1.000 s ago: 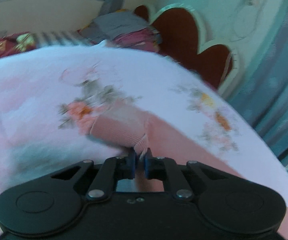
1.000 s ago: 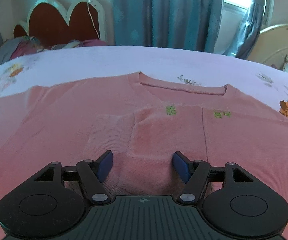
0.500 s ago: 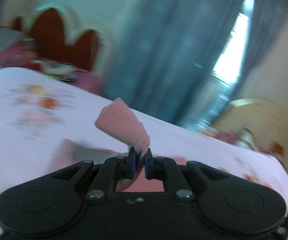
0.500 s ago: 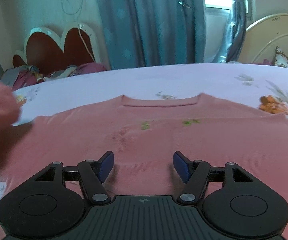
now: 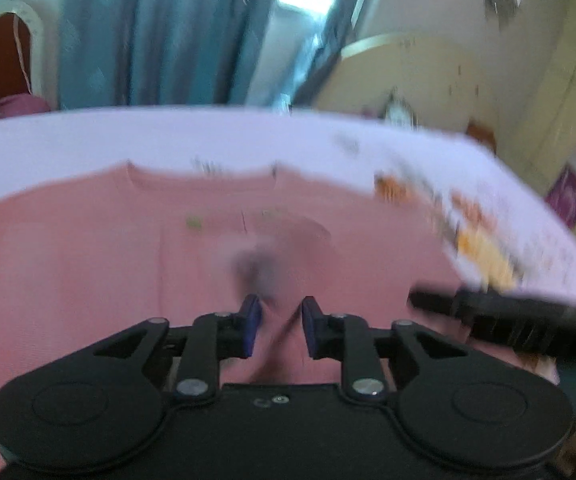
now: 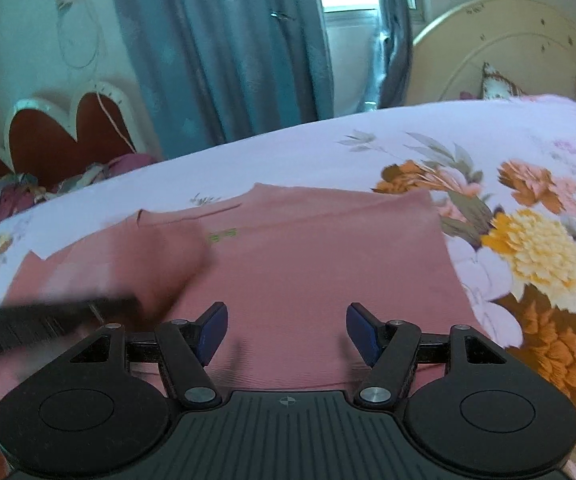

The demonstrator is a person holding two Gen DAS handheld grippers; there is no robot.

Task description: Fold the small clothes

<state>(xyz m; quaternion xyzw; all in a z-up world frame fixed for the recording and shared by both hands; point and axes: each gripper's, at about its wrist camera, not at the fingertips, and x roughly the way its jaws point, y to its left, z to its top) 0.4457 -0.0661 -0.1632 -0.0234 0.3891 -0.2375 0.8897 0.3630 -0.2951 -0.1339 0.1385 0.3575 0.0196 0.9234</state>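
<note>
One sleeve folded across, and its cuff just let go.

The pink sweater [image 6: 320, 264] is spread on the floral bedsheet [image 6: 528, 208], its left sleeve [image 6: 156, 256] now laid over the chest. The left gripper [image 5: 278, 322], clamped on that cuff half a second ago, is now parted narrowly; the right gripper [image 6: 286, 330] is held wide and empty above the body.

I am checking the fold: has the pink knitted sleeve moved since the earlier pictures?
Yes. The pink knitted sleeve has come from the flowered white bedsheet onto the sweater's body, toward its neckline.
</note>
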